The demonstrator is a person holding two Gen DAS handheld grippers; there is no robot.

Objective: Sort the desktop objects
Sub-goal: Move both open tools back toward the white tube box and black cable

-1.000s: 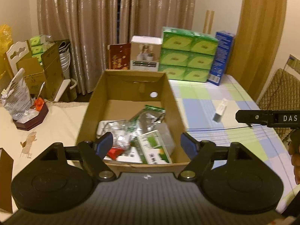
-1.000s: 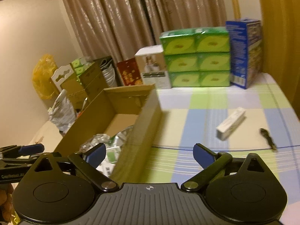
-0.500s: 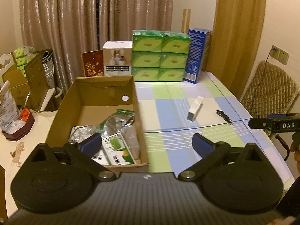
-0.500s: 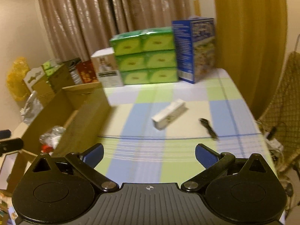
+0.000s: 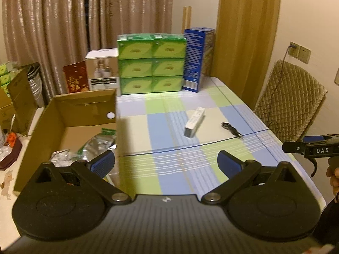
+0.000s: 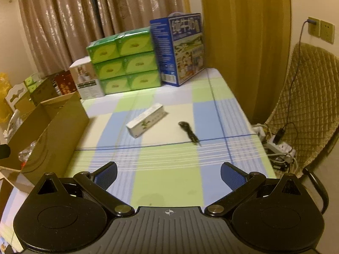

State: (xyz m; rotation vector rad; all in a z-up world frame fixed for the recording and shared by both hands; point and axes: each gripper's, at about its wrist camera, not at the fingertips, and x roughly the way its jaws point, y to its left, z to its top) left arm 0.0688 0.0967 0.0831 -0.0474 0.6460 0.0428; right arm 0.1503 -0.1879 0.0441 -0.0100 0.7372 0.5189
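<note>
White carton [image 6: 147, 120] lies flat mid-table on the checked tablecloth [image 6: 169, 169], a small black clip-like item [image 6: 189, 133] just beside it toward the right edge. Along the left edge stands the open cardboard box [image 5: 70, 114] holding foil packets [image 5: 97, 146]. Left gripper [image 5: 166, 163] and right gripper [image 6: 168, 174] hover above the near edge, jaws spread and empty.
</note>
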